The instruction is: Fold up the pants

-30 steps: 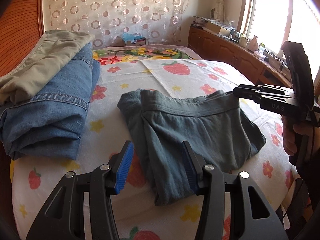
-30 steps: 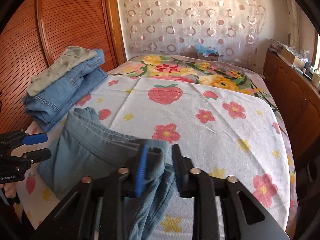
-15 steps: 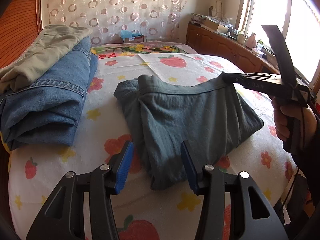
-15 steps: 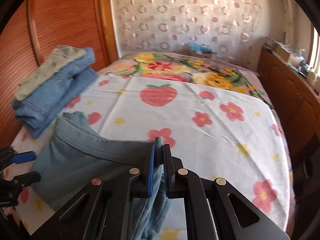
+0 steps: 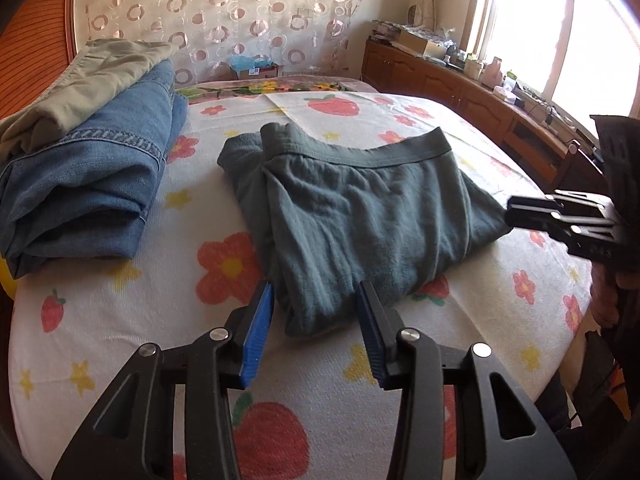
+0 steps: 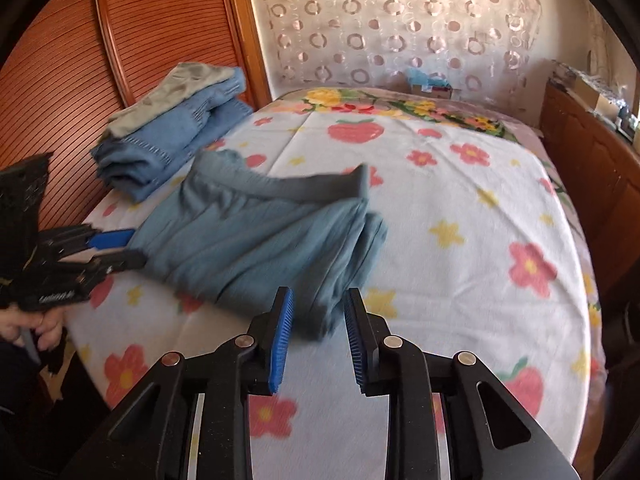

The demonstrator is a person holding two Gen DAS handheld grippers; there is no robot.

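Grey-green pants (image 5: pixel 360 208) lie folded on the flowered bed sheet (image 5: pixel 120 320), waistband on the far side. My left gripper (image 5: pixel 316 300) hovers at their near corner; its jaws are closing, the fabric's tip lies between the blue pads (image 5: pixel 260 320), and they do not press it. In the right wrist view the pants (image 6: pixel 248 240) look blurred, and my right gripper (image 6: pixel 318 300) stands at their near fold. Its jaws are opening and the cloth edge sits loose between them. Each gripper shows in the other's view: the right gripper (image 5: pixel 516 212), the left gripper (image 6: pixel 116 248).
A stack of folded blue jeans (image 5: pixel 92 184) with khaki trousers (image 5: pixel 92 80) on top sits at the bed's left side by the wooden headboard (image 6: pixel 140 20). Wooden cabinets (image 5: pixel 460 96) run under the window on the right. A person's hand (image 6: pixel 36 324) holds the left gripper.
The right gripper, shut on the lifted waistband half a second ago, has let it go and pulled back; the pants now lie flat. The left gripper's jaws have narrowed slightly.
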